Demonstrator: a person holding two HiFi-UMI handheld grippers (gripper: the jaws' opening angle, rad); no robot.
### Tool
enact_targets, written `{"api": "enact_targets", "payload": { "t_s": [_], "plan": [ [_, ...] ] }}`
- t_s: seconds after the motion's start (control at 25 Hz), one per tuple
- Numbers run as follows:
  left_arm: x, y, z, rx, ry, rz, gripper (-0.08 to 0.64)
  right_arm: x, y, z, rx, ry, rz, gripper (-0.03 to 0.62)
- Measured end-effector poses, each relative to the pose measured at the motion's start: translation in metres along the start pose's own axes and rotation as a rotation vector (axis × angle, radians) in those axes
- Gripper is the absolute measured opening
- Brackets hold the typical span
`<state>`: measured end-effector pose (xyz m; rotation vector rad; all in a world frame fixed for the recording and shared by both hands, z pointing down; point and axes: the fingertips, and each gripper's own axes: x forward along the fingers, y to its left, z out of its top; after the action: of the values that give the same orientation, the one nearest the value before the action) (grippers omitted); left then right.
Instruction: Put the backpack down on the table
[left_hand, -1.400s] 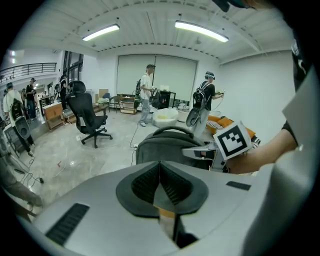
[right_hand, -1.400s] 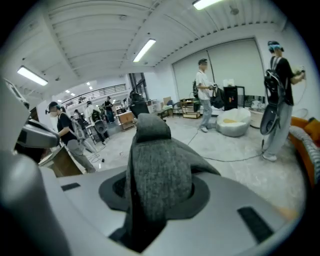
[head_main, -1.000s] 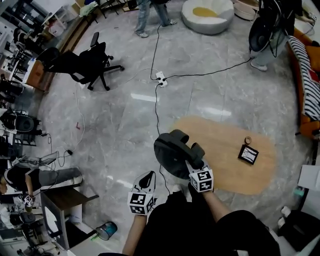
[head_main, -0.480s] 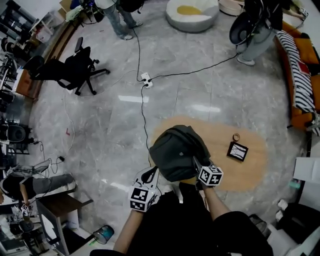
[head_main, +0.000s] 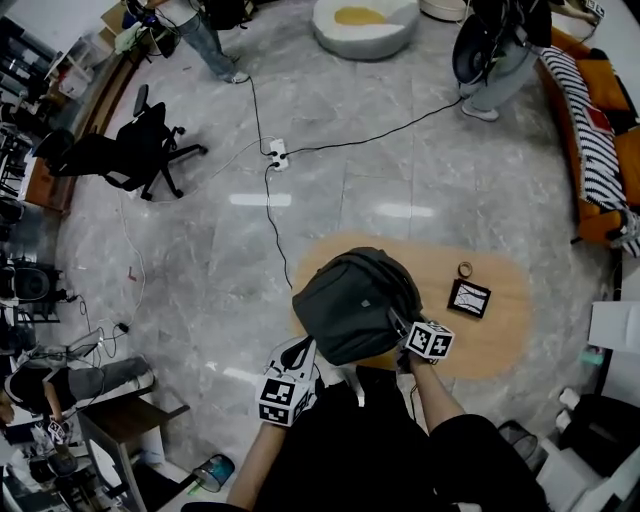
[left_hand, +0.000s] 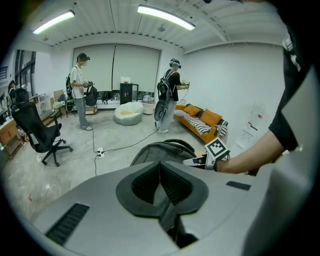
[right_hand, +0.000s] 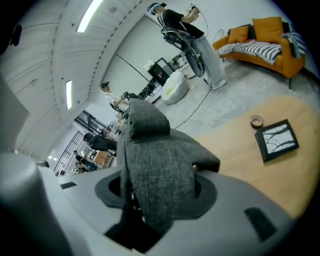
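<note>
The dark grey backpack sits on the left end of the oval wooden table. My right gripper is at its near right side. In the right gripper view a grey backpack strap runs between the jaws of that gripper and looks pinched there. Those jaws have just been opening, with the strap still between them. My left gripper hangs off the table's near left edge, just short of the backpack. Its pads meet with nothing between them.
A black picture frame and a small tape ring lie on the table's right half. A cable with a power strip crosses the floor behind. An office chair, a beanbag, an orange sofa and standing people are farther off.
The backpack has moved from hanging at the table's near left edge to resting on the tabletop. My right gripper went down and right with it. The left gripper shifted slightly.
</note>
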<state>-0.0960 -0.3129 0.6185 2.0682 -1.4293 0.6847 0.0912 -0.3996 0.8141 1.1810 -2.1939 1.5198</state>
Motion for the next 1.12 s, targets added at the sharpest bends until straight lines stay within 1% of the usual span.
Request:
{"api": "enact_targets", "payload": {
  "t_s": [0.12,0.24,0.4,0.52,0.64,0.84,0.92,0.96,1.04,1.08,1.12],
  "plan": [
    [0.004,-0.004,0.002,0.003,0.008,-0.008,0.015,-0.004,-0.025,0.000,0.073,-0.009,-0.033,0.222],
    [0.006,-0.005,0.003,0.004,0.016,-0.010,0.015,-0.007,-0.049,-0.005,0.159,0.019,-0.067,0.241],
    [0.014,-0.008,0.004,0.000,0.029,-0.023,0.015,-0.011,-0.083,-0.009,0.248,0.053,-0.144,0.277],
    [0.020,-0.015,0.006,0.021,0.032,-0.036,0.015,-0.015,-0.104,-0.015,0.315,0.088,-0.175,0.299],
    [0.027,-0.022,0.009,0.036,0.037,-0.047,0.015,-0.024,-0.123,-0.021,0.338,0.123,-0.222,0.319],
    [0.031,-0.026,0.012,0.034,0.043,-0.067,0.015,-0.050,-0.156,-0.033,0.345,0.164,-0.348,0.314],
    [0.032,-0.026,0.012,0.033,0.042,-0.082,0.015,-0.061,-0.164,-0.034,0.324,0.175,-0.395,0.234],
    [0.034,-0.027,0.011,0.033,0.044,-0.090,0.015,-0.066,-0.166,-0.033,0.314,0.170,-0.409,0.158],
    [0.038,-0.028,0.009,0.034,0.046,-0.106,0.015,-0.071,-0.162,-0.030,0.292,0.154,-0.412,0.063],
    [0.040,-0.029,0.009,0.033,0.044,-0.116,0.015,-0.072,-0.157,-0.029,0.278,0.146,-0.405,0.023],
    [0.043,-0.030,0.009,0.033,0.040,-0.128,0.015,-0.073,-0.151,-0.029,0.261,0.137,-0.396,0.012]
  ]
}}
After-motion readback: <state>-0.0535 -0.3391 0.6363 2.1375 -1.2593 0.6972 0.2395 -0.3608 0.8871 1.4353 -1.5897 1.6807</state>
